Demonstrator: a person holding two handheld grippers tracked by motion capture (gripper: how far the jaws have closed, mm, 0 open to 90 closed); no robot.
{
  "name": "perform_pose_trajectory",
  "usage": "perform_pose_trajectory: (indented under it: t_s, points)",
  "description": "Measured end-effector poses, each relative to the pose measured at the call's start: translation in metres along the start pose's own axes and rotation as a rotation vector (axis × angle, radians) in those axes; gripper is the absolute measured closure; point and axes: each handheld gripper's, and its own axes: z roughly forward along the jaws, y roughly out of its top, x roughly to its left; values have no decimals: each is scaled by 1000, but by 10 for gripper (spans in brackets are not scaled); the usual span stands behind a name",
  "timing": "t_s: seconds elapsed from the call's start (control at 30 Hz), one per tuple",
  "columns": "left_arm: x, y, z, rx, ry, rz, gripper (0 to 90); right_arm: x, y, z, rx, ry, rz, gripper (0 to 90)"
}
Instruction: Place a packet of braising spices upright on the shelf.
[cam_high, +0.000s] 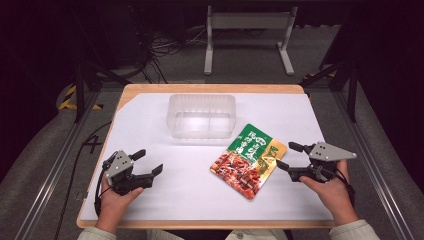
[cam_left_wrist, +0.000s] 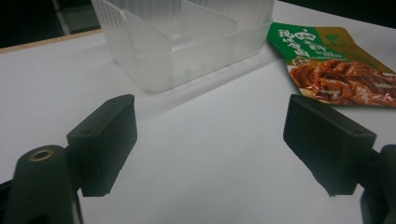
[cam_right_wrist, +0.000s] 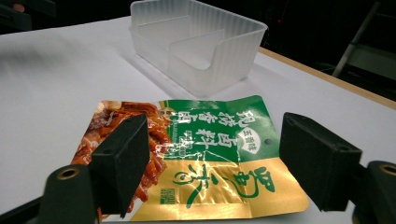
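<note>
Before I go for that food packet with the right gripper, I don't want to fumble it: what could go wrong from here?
The food packet lies flat on the white sheet, so the open right gripper may slide over it or push it along rather than catch an edge. Its glossy film could slip between the pads. The clear container has an inner divider, so a wide packet may snag on it.

Things beside the work

A clear plastic bin (cam_high: 201, 116) with a divider is placed on the white-covered table (cam_high: 150, 200); cables (cam_high: 165, 47) are seen on the floor behind.
</note>
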Motion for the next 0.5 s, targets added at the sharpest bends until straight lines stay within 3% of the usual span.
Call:
perform_pose_trajectory:
  t_s: [0.17, 0.5]
  points:
    - [-1, 0, 0, 2, -1, 0, 182, -11, 15, 1, 37, -17, 27, 272]
    - [0, 0, 1, -5, -14, -6, 175, -40, 29, 9, 50, -48, 65, 298]
